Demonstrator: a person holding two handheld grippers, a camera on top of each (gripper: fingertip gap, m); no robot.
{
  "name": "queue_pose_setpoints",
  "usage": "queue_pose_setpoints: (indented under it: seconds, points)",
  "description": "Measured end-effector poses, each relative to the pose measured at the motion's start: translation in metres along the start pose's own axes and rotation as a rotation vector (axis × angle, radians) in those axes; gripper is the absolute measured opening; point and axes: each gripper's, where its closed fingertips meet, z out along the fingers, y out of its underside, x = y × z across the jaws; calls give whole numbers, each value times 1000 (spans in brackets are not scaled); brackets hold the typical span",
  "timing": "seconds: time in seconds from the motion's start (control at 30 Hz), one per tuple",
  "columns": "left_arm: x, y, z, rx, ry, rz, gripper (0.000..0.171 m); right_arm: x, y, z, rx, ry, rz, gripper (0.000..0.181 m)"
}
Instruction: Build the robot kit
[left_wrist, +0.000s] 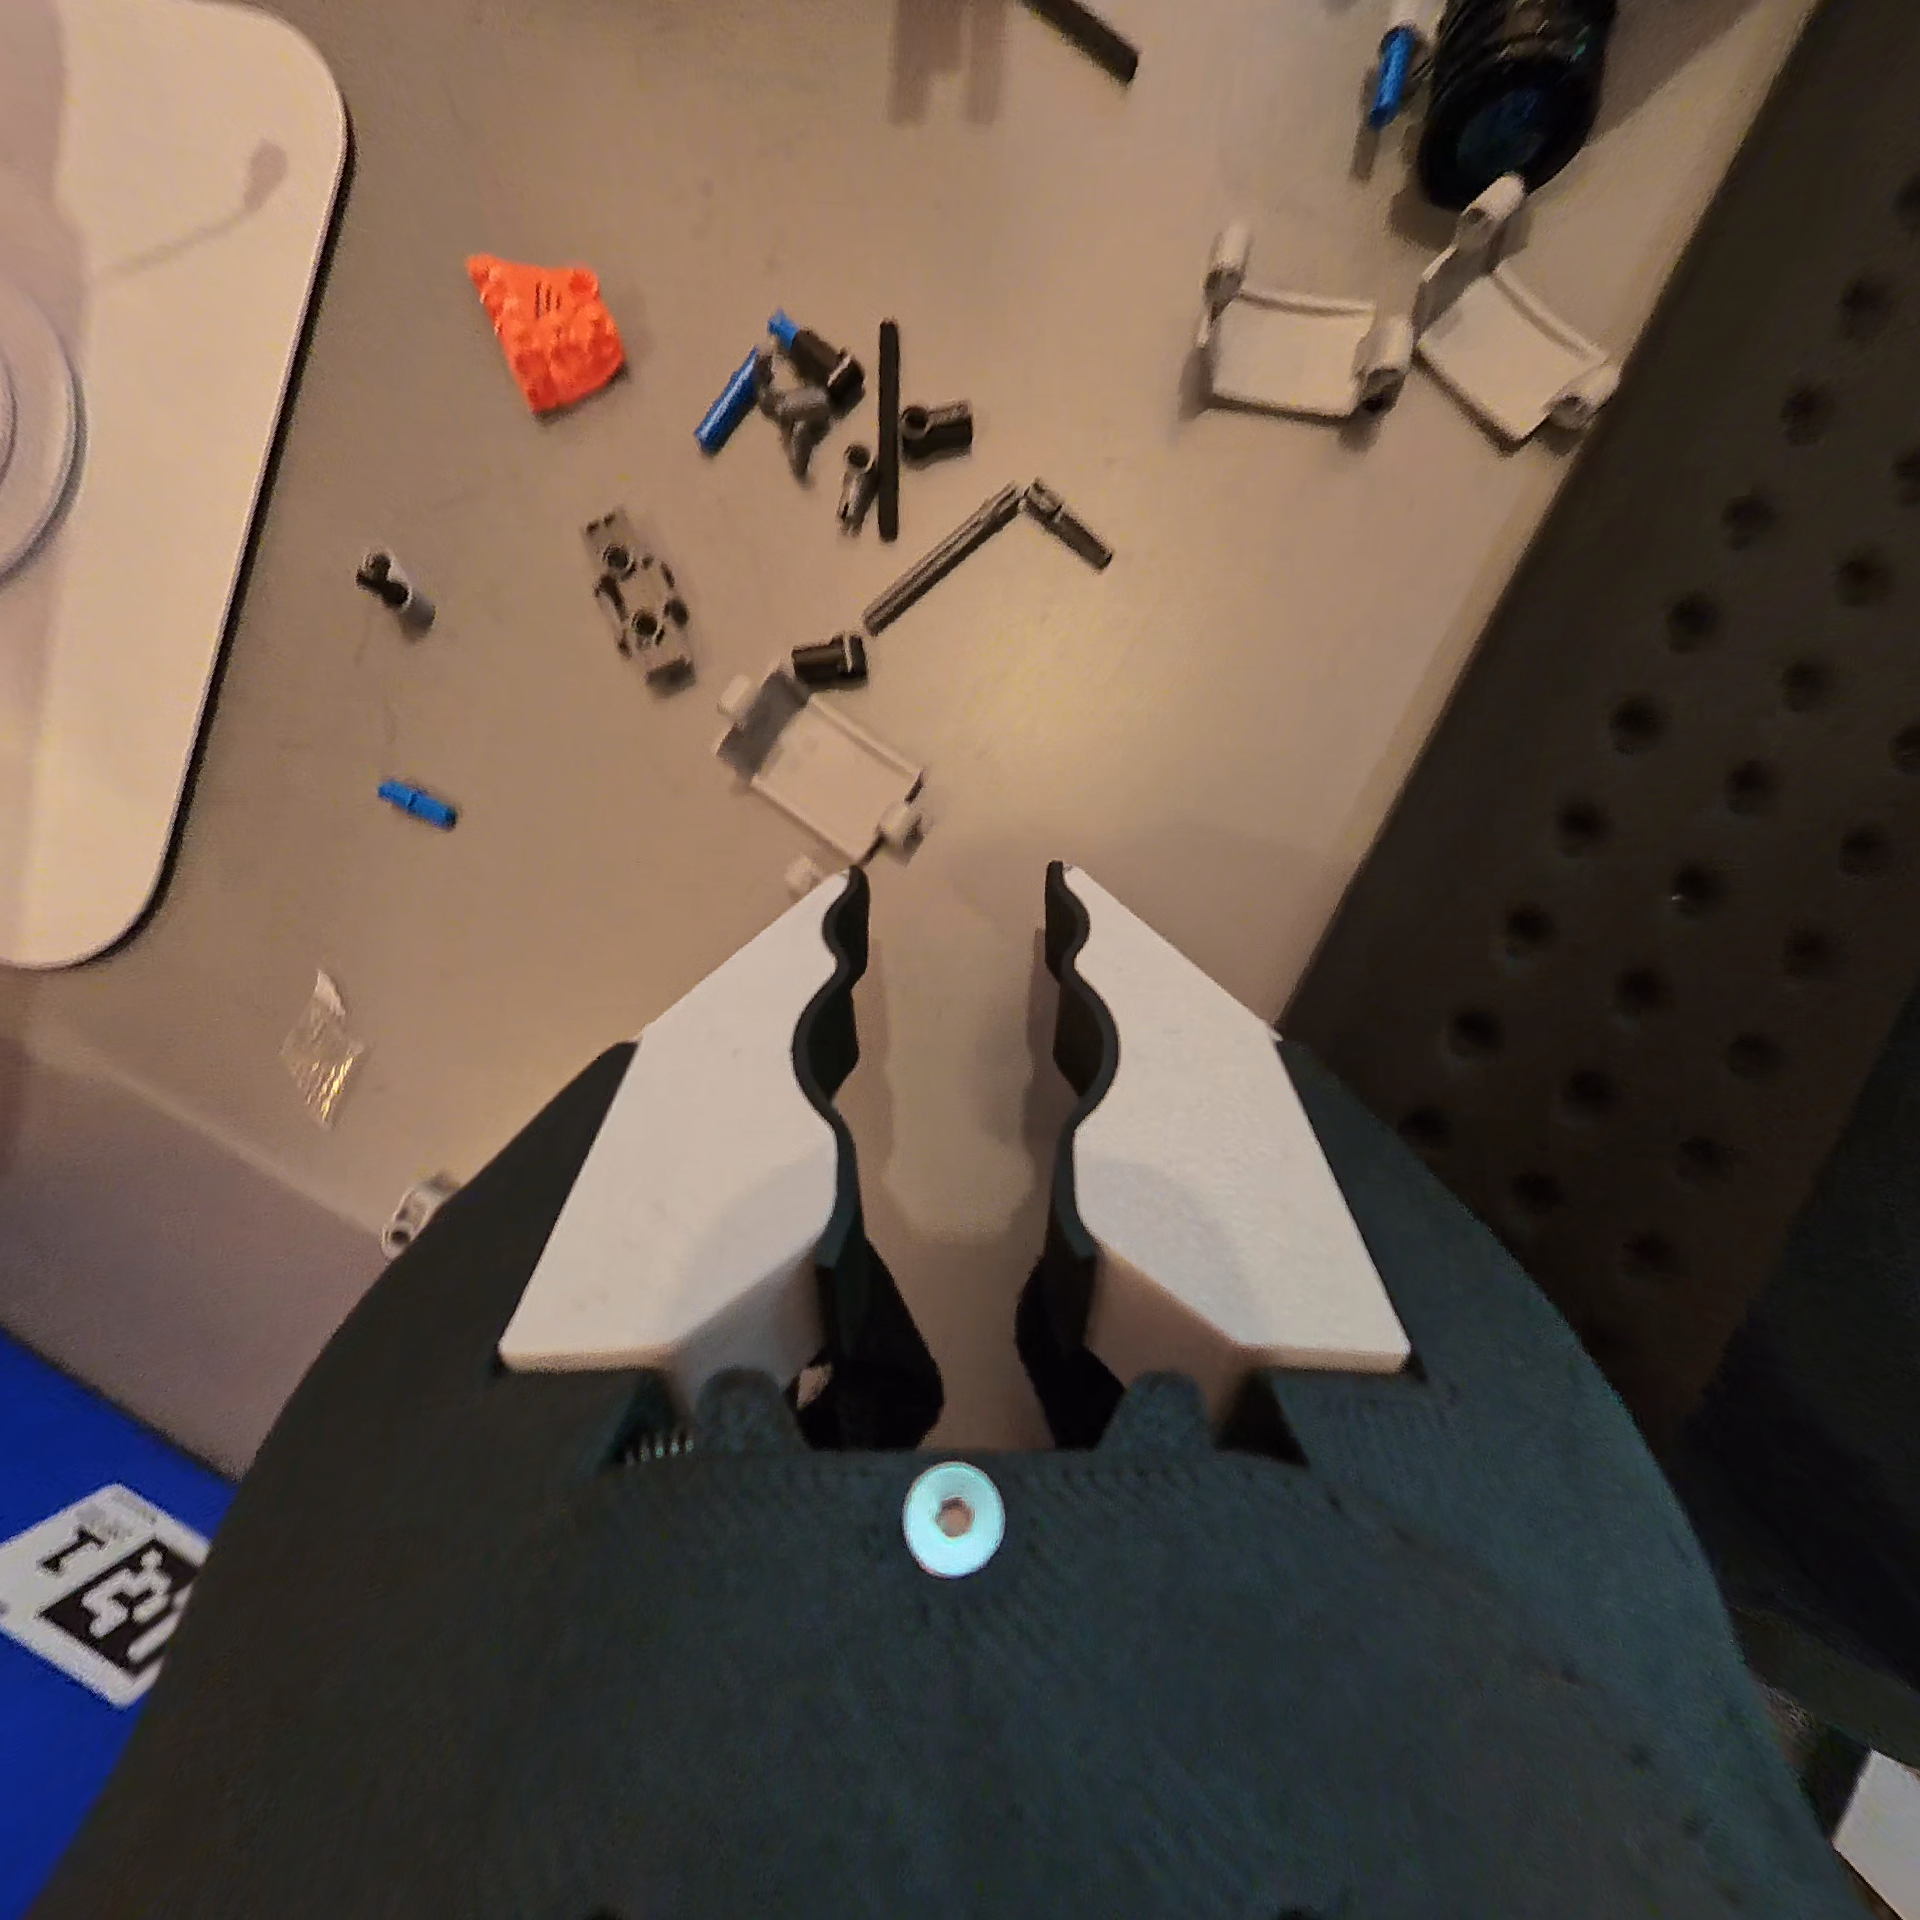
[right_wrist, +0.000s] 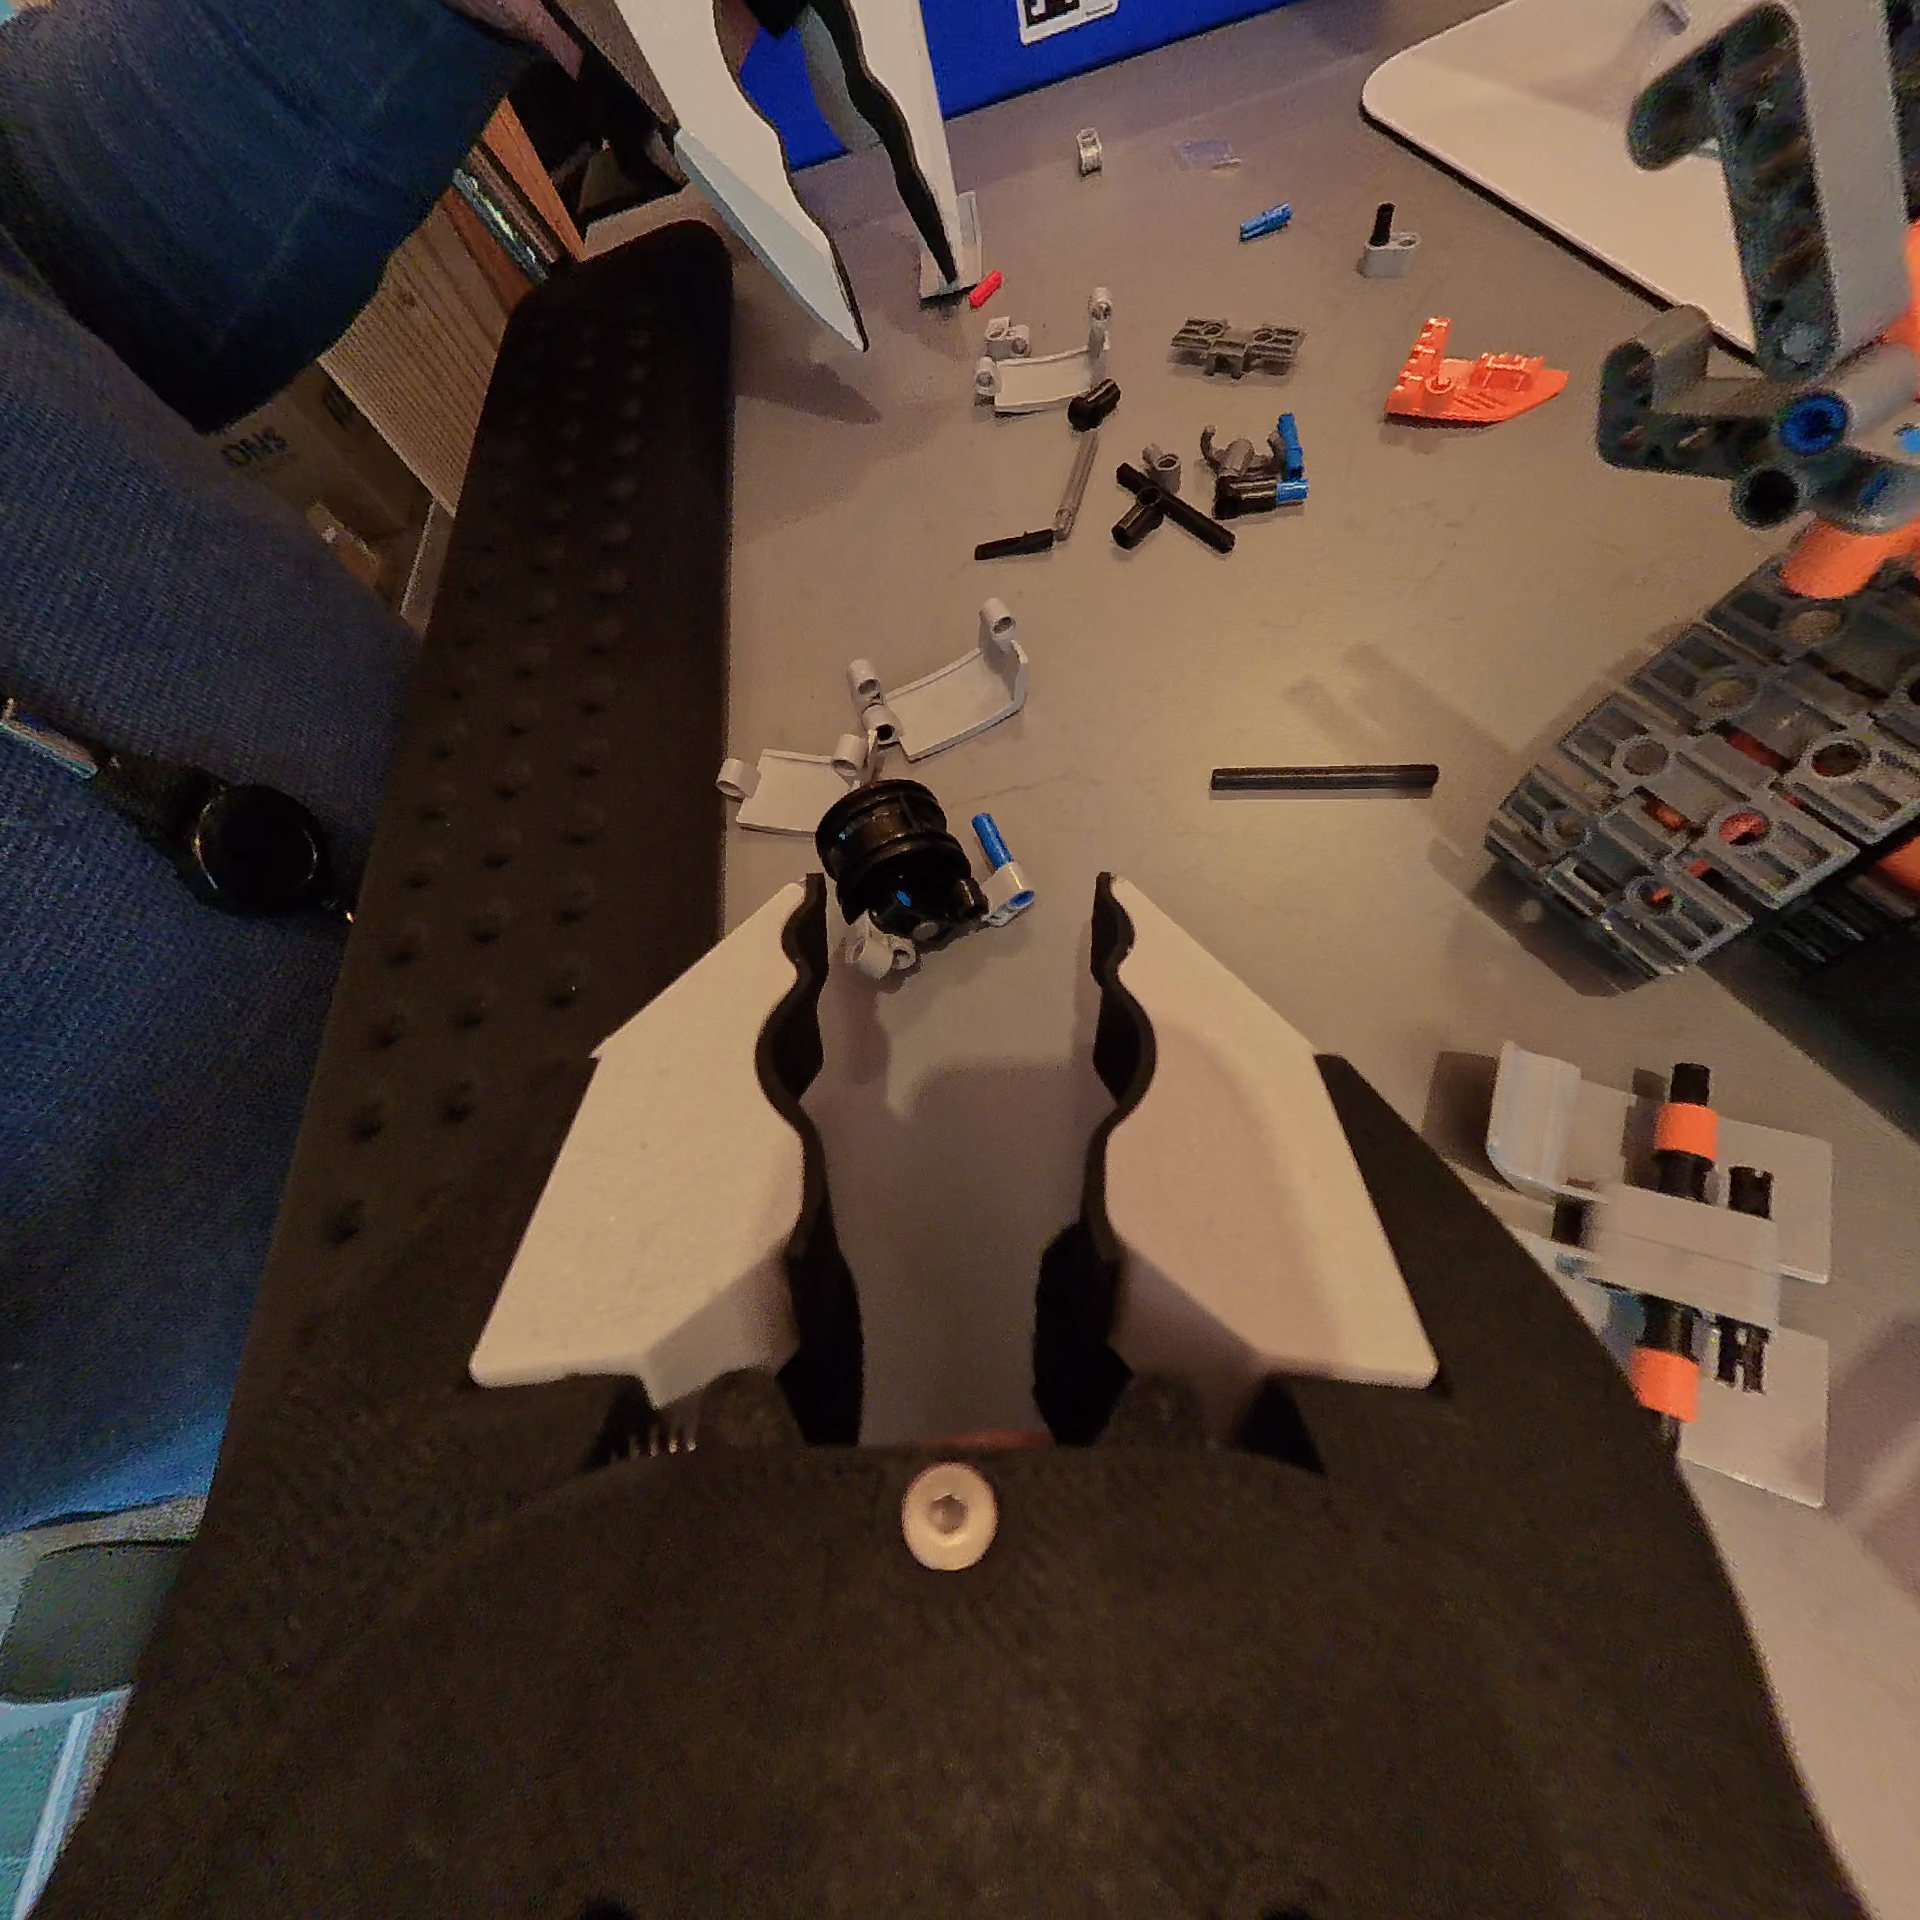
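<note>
My left gripper (left_wrist: 954, 875) is open and empty above the grey table (left_wrist: 1143, 665). Just ahead of its tips lies a grey curved panel piece (left_wrist: 826, 764). Beyond it lie black and blue pins (left_wrist: 821, 395) and an orange wedge piece (left_wrist: 549, 330). My right gripper (right_wrist: 958, 885) is open and empty. A black wheel hub (right_wrist: 891, 860) with a blue pin (right_wrist: 992, 840) lies right at its left fingertip. The left gripper also shows in the right wrist view (right_wrist: 902, 281), its tips near a small red pin (right_wrist: 985, 289).
A black perforated board (right_wrist: 561, 665) runs along the table's edge, also in the left wrist view (left_wrist: 1704, 831). A grey and orange tracked model (right_wrist: 1745, 769) stands at right. A white base (left_wrist: 135, 468), a blue box (left_wrist: 62, 1475), a black axle (right_wrist: 1324, 777) and grey panels (right_wrist: 956, 691) lie around. One gripper's finger ends stand about 20 centimetres off the other's.
</note>
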Motion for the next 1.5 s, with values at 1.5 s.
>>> queue_pose_setpoints:
  seconds: [1.5]
  points:
    - [72, -44, 29, 109, 165, 84, 29, -26, -6, -12, -9, 74, -117, 37]
